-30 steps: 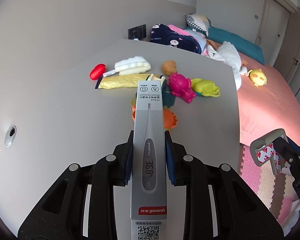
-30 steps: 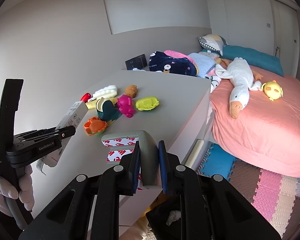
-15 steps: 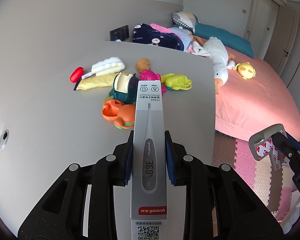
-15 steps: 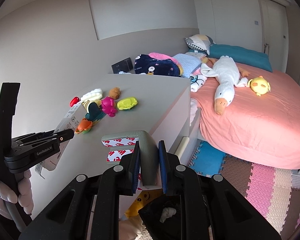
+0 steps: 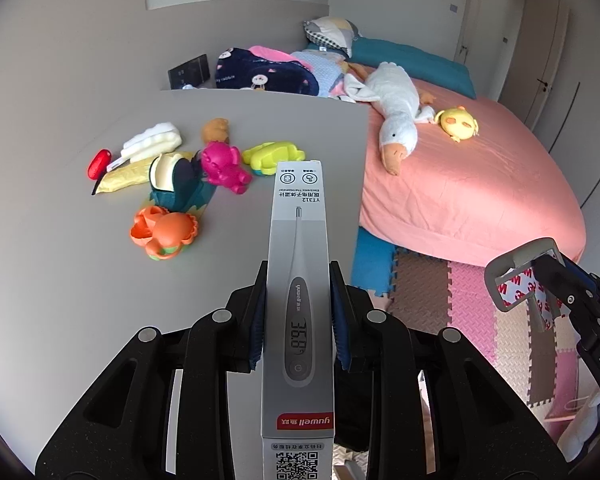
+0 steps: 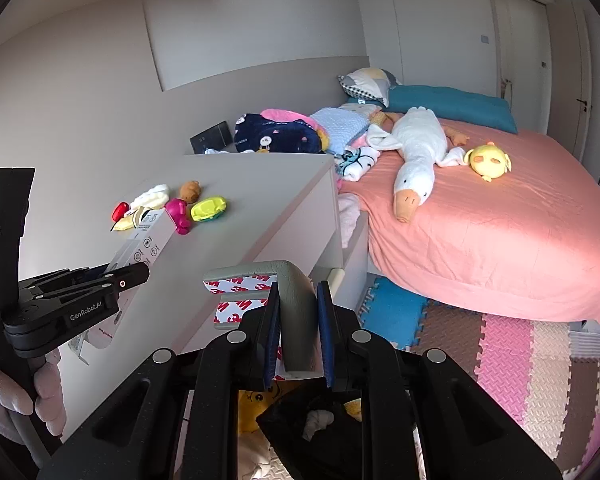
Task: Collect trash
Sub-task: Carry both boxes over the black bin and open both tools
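With both pieces in hand, the left hand-held gripper clamps a thermometer box, the right hand-held gripper a grey strip; the black bin at 6 o'clock awaits, toys remaining on the tabletop.

thermometer box bottom cropped, bin contents unclear

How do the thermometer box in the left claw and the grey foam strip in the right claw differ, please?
The thermometer box is a straight, rigid-looking carton; the grey foam strip bends over like a hook. The box is printed with a thermometer picture and a QR code, while the strip is plain grey with red-and-white adhesive backing. Both are clamped between shut pads, one in the left claw, one in the right claw.
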